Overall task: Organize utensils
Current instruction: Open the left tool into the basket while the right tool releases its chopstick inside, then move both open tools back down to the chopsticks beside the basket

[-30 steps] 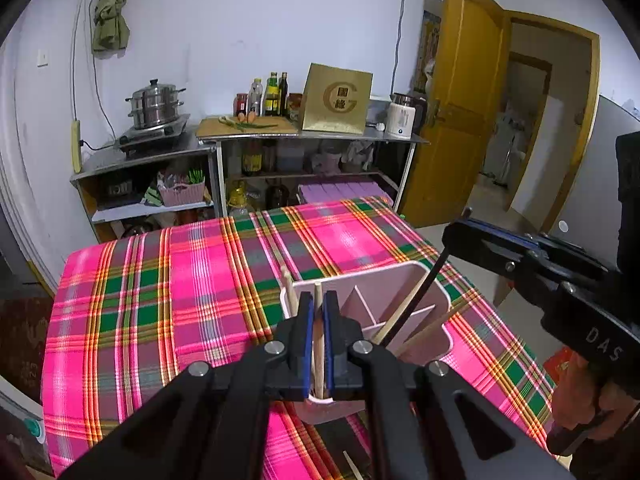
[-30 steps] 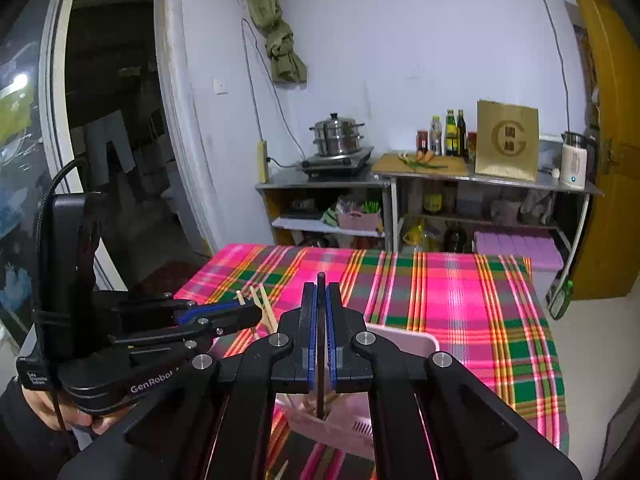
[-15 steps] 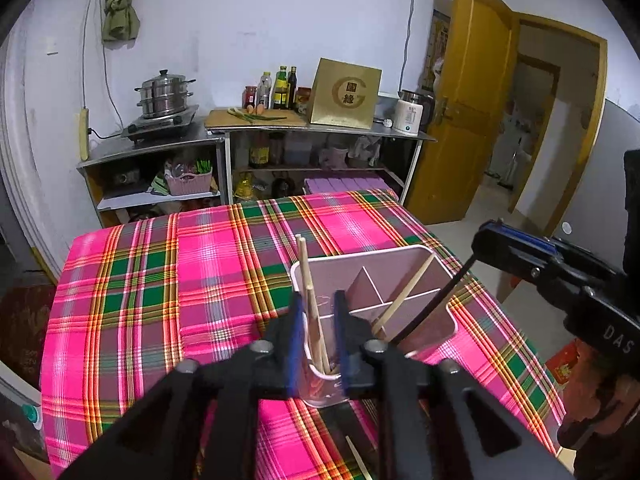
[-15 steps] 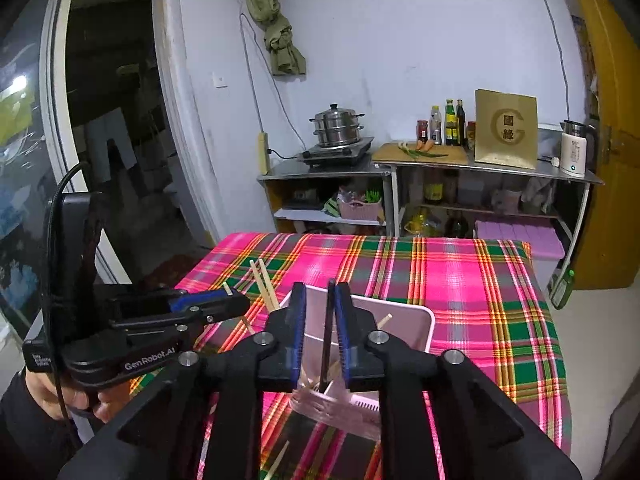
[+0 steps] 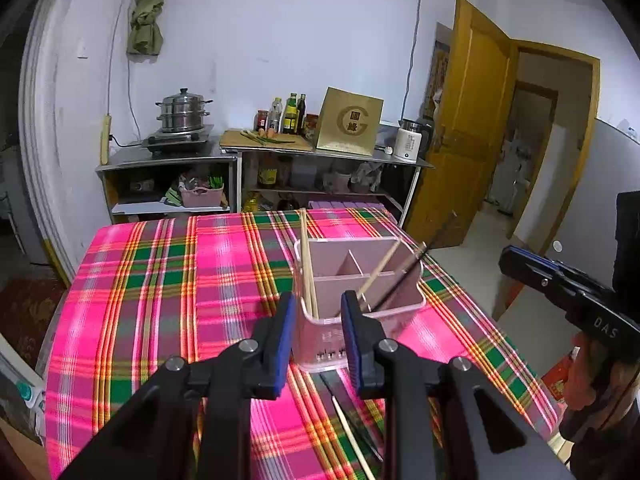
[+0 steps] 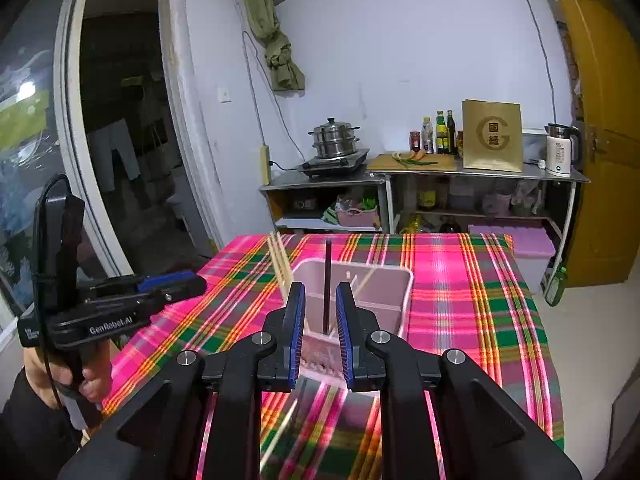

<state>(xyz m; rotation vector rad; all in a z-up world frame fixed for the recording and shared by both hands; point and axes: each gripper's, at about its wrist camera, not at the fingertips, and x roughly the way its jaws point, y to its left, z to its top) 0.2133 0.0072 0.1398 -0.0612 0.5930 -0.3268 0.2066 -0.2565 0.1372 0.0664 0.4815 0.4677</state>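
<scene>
One holder (image 5: 360,280), four standing chopsticks (image 5: 306,260)

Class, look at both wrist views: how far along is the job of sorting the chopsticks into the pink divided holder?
Done: pale wooden chopsticks and a dark chopstick stand in the pink plastic divided holder. In hand: nothing; the left gripper has its jaws opening and the right gripper stands open, neither gripping a chopstick. Left: a pale chopstick and a dark one lie on the pink plaid tablecloth.
</scene>
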